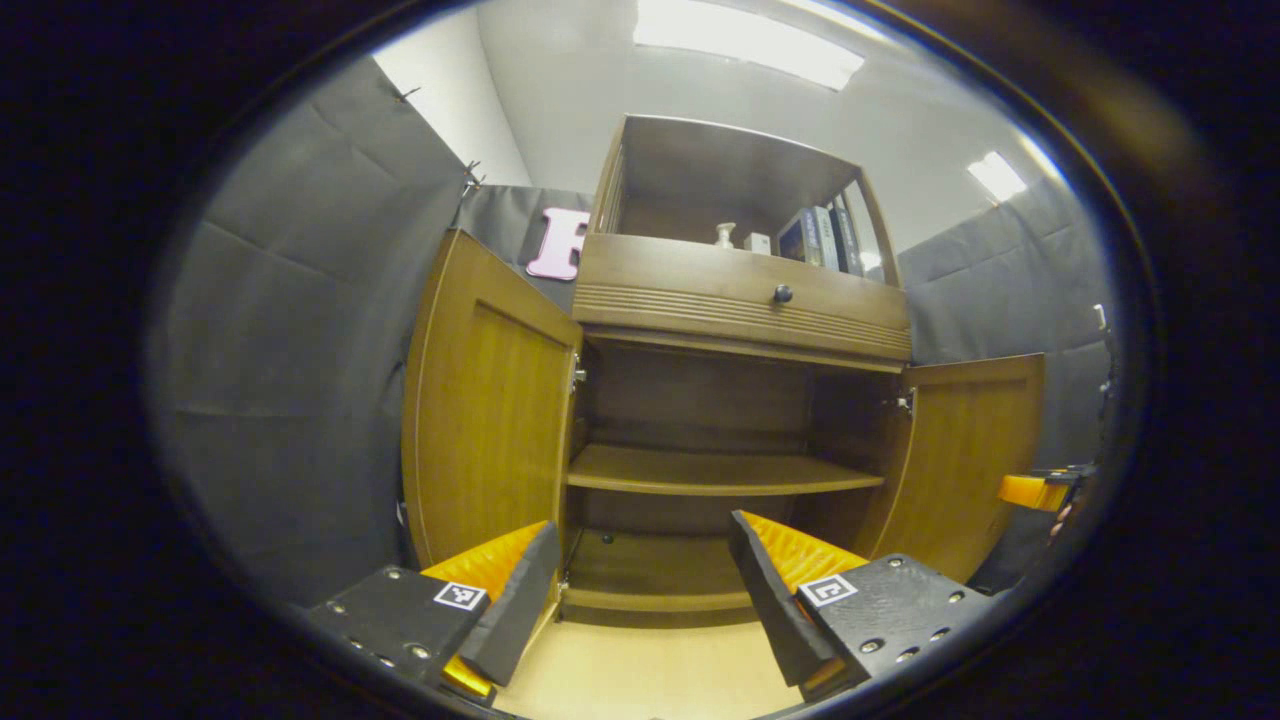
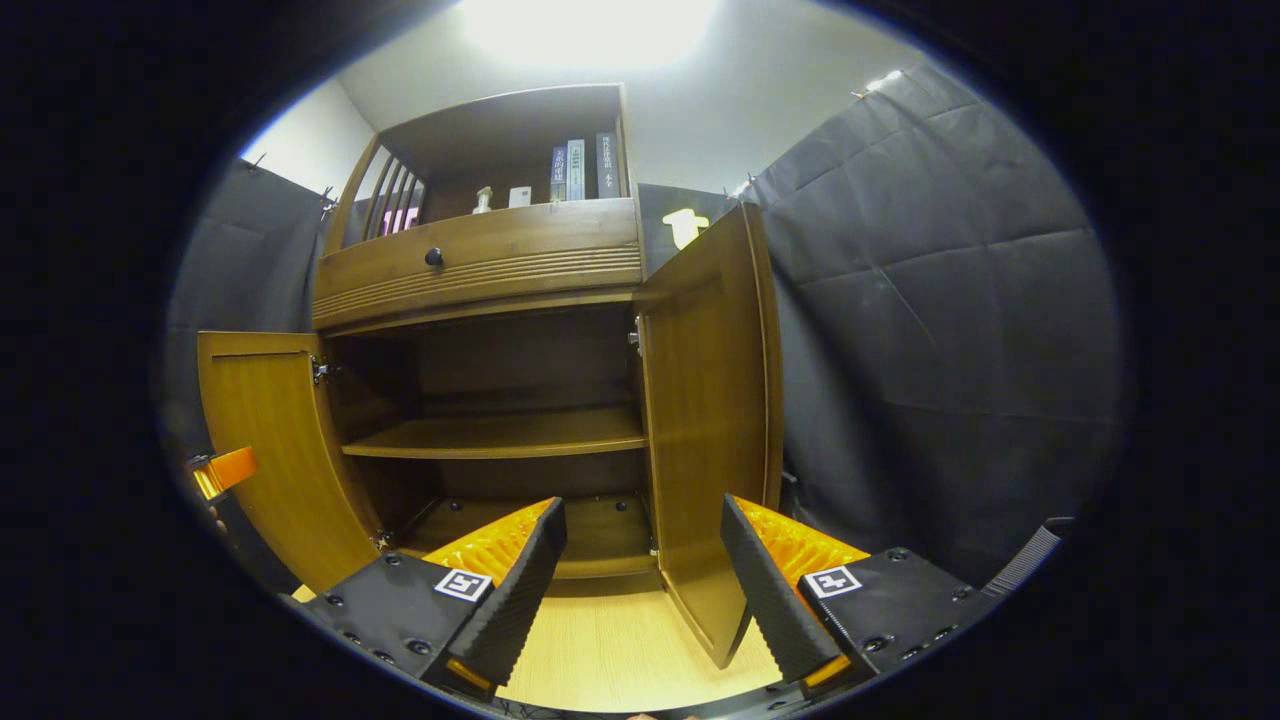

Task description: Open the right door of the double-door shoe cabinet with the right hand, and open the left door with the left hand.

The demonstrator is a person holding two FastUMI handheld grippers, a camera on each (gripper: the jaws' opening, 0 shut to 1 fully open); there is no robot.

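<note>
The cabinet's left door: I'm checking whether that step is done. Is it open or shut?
Open. The left door is swung out from the cabinet, exposing the bare shelf inside.

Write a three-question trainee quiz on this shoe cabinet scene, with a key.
1. True or false: both doors of the brown wooden shoe cabinet are shut.
2. The inner wooden shelf holds: A) shoes B) nothing visible C) books.
3. Fill in: the left gripper and right gripper have their fingers ____.

Key: 1 false: the left wooden door and right wooden door stand open. 2 B. 3 open, holding nothing.
</note>
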